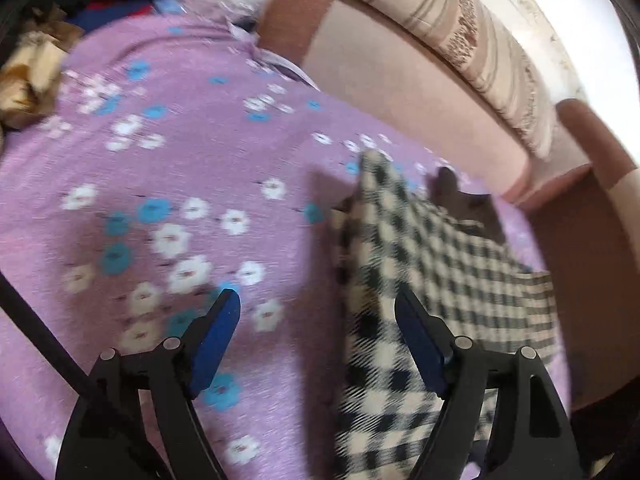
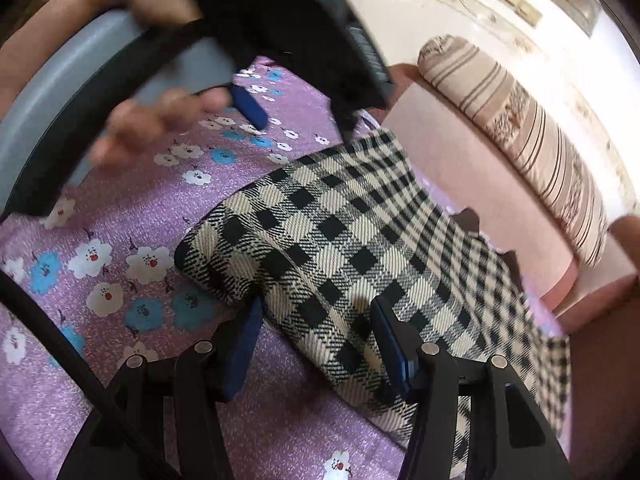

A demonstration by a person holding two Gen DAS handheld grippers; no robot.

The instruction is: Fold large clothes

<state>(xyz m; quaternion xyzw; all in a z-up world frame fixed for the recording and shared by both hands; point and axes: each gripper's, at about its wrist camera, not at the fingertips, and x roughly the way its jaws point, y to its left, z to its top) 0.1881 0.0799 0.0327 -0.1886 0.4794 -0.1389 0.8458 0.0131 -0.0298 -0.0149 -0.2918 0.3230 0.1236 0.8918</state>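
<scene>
That checked garment lies folded on the right of the flowery purple sheet, looks soft and floppy, so I'd pinch its near folded edge; left gripper and right gripper gape wide, holding nothing.

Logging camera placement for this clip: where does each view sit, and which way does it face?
Left wrist: on the left gripper, looking down over open jaws at the purple floral sheet; checked garment to the right.
Right wrist: on the right gripper, open jaws straddling the checked garment; the person's hand on the other gripper shows above.
Shared: garment, sheet, striped bolster, pink sofa back.
</scene>
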